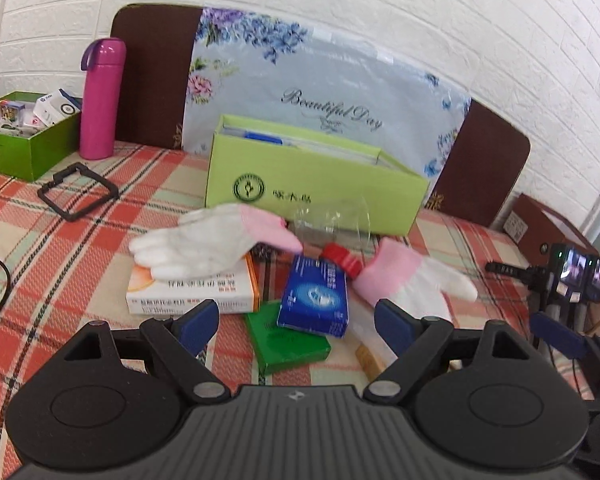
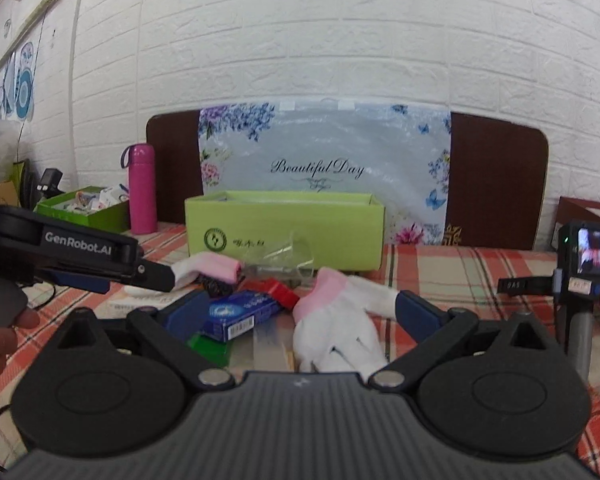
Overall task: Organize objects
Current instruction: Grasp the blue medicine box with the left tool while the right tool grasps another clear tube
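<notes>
A pile lies on the plaid tablecloth before an open lime-green box (image 1: 316, 184), also in the right wrist view (image 2: 284, 230). It holds two white gloves with pink cuffs (image 1: 216, 240) (image 1: 412, 280), an orange-white medicine box (image 1: 192, 292), a blue box (image 1: 316, 300), a green box (image 1: 288, 340), a red item (image 1: 342, 258) and clear plastic (image 1: 332, 216). My left gripper (image 1: 296, 320) is open above the blue and green boxes. My right gripper (image 2: 300, 312) is open around the right glove (image 2: 336, 324). The left gripper (image 2: 156, 276) shows at left there.
A magenta flask (image 1: 100, 100) and a dark green box of small items (image 1: 24, 136) stand at the back left. A black frame (image 1: 76, 192) lies on the cloth. A floral board (image 1: 320, 92) leans on the brick wall. A small camera on a stand (image 2: 588, 264) is at right.
</notes>
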Motion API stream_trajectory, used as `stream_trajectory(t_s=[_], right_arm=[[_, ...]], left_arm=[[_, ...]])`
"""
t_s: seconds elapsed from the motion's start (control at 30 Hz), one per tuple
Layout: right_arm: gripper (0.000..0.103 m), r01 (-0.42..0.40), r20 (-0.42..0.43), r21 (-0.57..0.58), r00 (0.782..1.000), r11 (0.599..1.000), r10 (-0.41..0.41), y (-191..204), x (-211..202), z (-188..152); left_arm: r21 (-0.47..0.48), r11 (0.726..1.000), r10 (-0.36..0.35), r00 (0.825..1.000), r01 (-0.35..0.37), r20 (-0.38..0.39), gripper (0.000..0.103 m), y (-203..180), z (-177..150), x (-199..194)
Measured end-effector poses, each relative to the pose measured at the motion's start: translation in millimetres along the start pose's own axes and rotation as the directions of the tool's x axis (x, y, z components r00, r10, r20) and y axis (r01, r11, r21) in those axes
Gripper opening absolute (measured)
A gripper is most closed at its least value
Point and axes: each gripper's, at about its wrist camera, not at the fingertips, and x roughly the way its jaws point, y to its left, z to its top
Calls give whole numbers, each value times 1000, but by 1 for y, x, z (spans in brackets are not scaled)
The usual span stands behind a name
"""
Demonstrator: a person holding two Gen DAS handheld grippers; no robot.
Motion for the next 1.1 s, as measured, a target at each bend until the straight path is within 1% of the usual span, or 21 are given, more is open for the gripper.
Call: stream_trajectory(t_s=[0.07,0.17,0.23,0.37,0.43,0.53,0.6,0.63,0.7,0.73,0.77,0.8,0.83,0.9,1.0,1.1], right_arm=[[88,-9,-48,14,999,1000,10,2,8,-6],[79,-17,-80,0,997,1000,17,6,18,-12],[75,-16,-91,-11,996,1000,15,8,24,-16],[62,-20,-112,-34,994,999,16,11,33,-19],[60,-23,-120,-48,993,999,17,13,39,-19],[56,-27,-135,-59,991,998,19,14,49,-20],[44,-35,-151,-58,988,998,25,13,57,-20],[41,-38,-160,-55,987,998,29,13,60,-21],[27,-41,-169,-46,985,998,32,11,63,-22],[27,-45,-167,-47,985,998,36,11,62,-23],[26,-47,-168,-47,985,998,39,11,61,-24],[26,-50,-172,-48,984,998,41,11,59,-24],[26,-50,-171,-47,984,998,41,11,56,-23],[26,-51,-170,-41,984,998,44,11,49,-23],[26,-58,-166,-51,985,997,49,13,33,-22],[26,-65,-159,-51,986,997,57,12,10,-23]], left_arm=[[5,1000,2,1000,-2,-14,88,-2,-3,5],[14,1000,-10,1000,11,-24,88,-5,-5,13],[33,999,-15,1000,16,-24,88,-9,-5,21],[90,996,-10,999,13,-34,88,-21,0,43],[125,992,19,999,-13,-48,88,-27,4,57],[166,986,23,997,-11,-68,88,-32,9,76],[172,985,46,995,-29,-92,88,-33,12,88],[173,984,55,993,-36,-107,88,-32,13,95],[196,980,65,993,-44,-103,87,-31,13,101],[213,976,71,992,-48,-103,81,-32,13,103],[226,973,72,992,-47,-106,65,-32,13,103],[223,975,54,990,-23,-134,61,-30,13,104],[203,979,36,986,-3,-160,59,-28,13,105],[190,982,26,984,8,-175,59,-25,10,103],[198,980,14,985,21,-172,59,-27,4,88],[204,978,-7,988,38,-154,59,-28,-5,58]])
